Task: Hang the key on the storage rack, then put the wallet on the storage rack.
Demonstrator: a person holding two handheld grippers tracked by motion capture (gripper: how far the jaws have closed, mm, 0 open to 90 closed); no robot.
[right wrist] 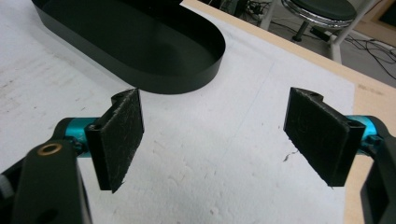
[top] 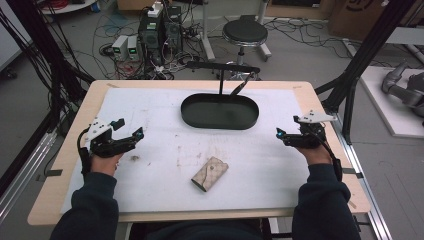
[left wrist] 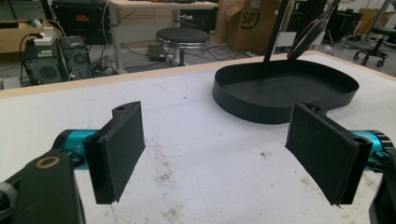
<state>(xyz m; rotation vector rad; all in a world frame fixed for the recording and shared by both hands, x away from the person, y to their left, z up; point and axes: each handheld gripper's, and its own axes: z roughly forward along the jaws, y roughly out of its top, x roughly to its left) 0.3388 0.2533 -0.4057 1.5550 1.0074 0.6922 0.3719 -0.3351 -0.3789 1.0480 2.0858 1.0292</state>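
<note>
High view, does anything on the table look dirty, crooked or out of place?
The white mat carries brownish smudges near its middle and beside the left gripper. The beige wallet lies at an angle to the table edge. The black oval tray sits upright and looks empty. Nothing looks spilled or broken.

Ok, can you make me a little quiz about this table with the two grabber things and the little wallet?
1. True or false: the left gripper is holding the beige wallet.
2. What shape is the black tray? A) square B) oval C) triangle
3. Fill in: the wallet lies on the white ____, between the two hands.

Key
1. False. Both the left gripper and the right gripper are open and hold nothing; the wallet lies apart from them.
2. B, oval. It sits at the far side of the table, with nothing in it.
3. mat.
</note>
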